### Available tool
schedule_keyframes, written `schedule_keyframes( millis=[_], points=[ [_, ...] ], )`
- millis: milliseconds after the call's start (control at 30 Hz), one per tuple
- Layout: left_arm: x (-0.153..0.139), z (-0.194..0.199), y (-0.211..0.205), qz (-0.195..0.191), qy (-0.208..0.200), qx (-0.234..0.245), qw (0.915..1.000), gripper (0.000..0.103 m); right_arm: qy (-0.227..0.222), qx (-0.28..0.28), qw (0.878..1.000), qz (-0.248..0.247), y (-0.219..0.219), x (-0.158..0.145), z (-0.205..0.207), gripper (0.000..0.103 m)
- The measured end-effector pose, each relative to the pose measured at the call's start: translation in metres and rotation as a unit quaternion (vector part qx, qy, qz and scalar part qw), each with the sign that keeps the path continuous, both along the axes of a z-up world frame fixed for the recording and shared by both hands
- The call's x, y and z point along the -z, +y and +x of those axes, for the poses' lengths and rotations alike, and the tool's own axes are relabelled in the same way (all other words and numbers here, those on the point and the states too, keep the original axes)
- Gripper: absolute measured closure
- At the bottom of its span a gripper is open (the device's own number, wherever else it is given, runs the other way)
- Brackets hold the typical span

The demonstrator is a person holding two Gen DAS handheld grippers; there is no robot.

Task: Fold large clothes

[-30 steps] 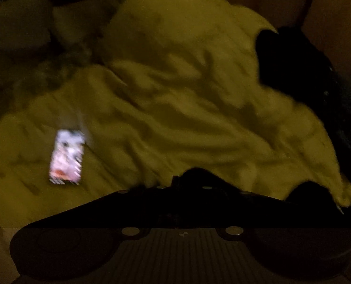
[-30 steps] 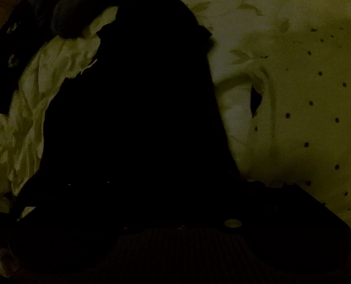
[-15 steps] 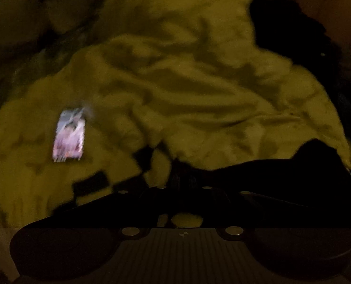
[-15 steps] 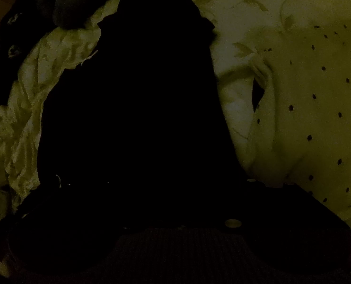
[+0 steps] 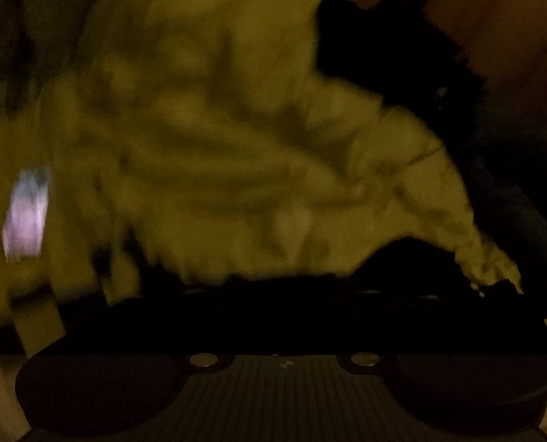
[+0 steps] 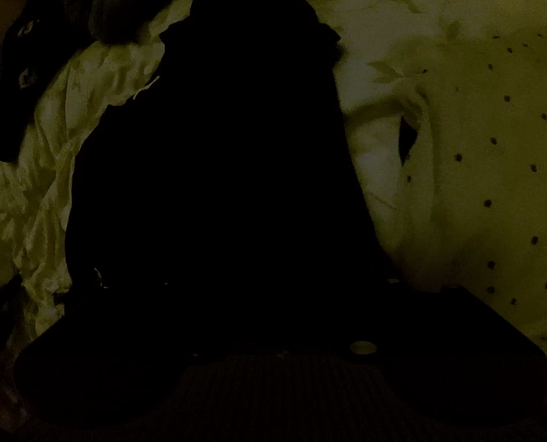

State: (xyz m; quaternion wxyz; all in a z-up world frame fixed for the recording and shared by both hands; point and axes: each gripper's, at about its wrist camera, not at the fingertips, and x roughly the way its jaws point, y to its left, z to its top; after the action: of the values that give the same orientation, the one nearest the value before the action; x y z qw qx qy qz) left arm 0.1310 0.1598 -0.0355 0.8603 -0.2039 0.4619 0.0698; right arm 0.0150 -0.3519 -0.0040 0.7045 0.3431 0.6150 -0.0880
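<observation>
Your left gripper (image 5: 288, 294) has just been opening its jaws wide, nothing visibly clamped, over the rumpled pale bedding (image 5: 218, 140). The dark garment (image 6: 214, 154) lies beneath your right gripper (image 6: 273, 313), whose jaws are too dark to read.
</observation>
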Motion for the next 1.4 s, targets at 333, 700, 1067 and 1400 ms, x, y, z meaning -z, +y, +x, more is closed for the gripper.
schedule_keyframes(
  millis=[333,700,1067,1400],
  points=[
    [0.097,-0.015,-0.002,-0.047,0.145,-0.098,0.9834,0.0,0.024,0.01,1.0,-0.006,-0.007,0.005,-0.01,0.022],
    [0.072,-0.03,0.005,-0.063,0.071,-0.082,0.9921,0.045,0.032,-0.05,0.998,-0.018,0.012,0.009,0.0,0.022],
    [-0.01,-0.09,0.129,-0.01,-0.025,-0.231,0.9726,0.057,0.0,-0.015,1.0,0.001,0.005,0.003,0.006,0.022],
    [-0.036,-0.126,0.211,0.043,-0.028,-0.338,0.9397,0.057,-0.01,-0.019,1.0,0.015,0.011,0.006,0.019,0.021]
  ],
)
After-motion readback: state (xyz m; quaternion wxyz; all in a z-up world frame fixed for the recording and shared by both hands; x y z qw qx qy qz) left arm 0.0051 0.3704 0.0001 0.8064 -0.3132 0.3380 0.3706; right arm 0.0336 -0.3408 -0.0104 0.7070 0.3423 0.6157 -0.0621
